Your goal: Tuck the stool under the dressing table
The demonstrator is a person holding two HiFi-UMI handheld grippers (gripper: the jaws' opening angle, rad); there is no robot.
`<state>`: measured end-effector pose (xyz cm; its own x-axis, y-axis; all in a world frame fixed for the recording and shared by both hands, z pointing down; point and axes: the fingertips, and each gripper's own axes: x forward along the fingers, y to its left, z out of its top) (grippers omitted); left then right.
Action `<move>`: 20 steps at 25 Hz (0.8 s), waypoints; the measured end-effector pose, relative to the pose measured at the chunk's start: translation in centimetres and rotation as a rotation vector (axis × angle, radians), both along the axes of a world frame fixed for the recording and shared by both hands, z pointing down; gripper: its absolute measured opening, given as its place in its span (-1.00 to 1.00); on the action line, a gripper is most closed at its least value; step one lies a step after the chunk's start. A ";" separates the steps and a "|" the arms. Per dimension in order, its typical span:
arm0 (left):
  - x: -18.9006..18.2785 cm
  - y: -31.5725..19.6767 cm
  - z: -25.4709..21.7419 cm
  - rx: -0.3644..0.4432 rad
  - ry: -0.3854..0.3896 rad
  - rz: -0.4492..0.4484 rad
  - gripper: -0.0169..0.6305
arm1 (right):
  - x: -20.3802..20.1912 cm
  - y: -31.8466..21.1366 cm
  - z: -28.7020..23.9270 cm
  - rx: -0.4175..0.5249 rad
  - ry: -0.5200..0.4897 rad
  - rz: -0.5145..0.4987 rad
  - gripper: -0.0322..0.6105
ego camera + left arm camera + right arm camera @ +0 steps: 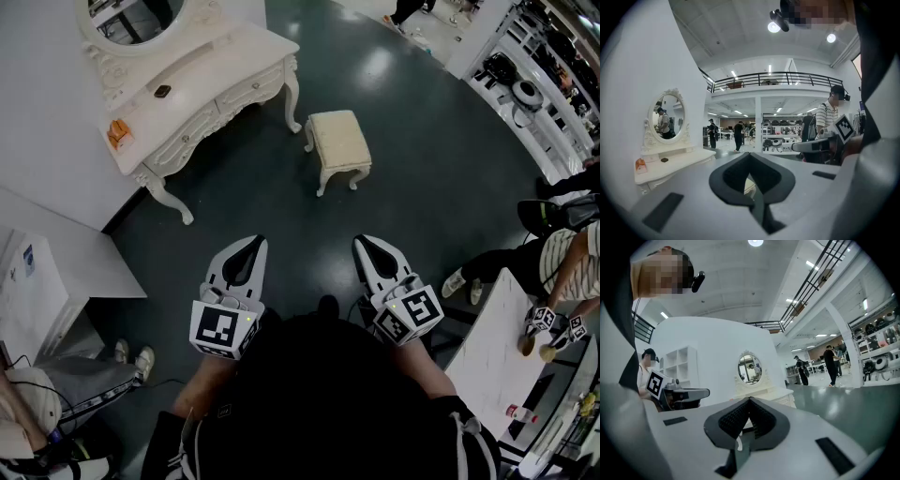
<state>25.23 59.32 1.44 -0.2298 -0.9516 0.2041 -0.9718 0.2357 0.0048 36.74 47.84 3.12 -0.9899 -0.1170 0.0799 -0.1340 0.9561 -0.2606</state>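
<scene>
cream stool (338,139) whole only in head view, apart from dressing table (202,89) | left gripper (259,241), right gripper (360,241): jaws together, empty

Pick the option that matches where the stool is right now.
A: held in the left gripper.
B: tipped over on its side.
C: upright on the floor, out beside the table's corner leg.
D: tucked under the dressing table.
C: the stool stands upright on the dark floor, apart from the dressing table and just beyond its corner leg, with nothing touching it.
</scene>
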 end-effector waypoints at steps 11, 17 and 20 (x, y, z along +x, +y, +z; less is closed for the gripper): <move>0.2 1.0 0.5 0.018 0.014 0.032 -0.93 | -0.2 1.4 0.5 -0.002 0.014 0.004 -0.84; -0.6 2.8 0.4 0.013 0.004 0.030 -0.93 | -1.4 3.2 0.6 0.015 0.015 -0.004 -0.84; -1.8 4.3 0.7 0.016 0.013 0.019 -0.93 | -2.5 4.3 0.6 -0.002 0.003 0.008 -0.84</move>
<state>23.42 63.61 2.17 -0.2088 -0.9590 0.1916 -0.9760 0.2167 0.0208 34.21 52.18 3.76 -0.9886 -0.1252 0.0834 -0.1429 0.9545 -0.2617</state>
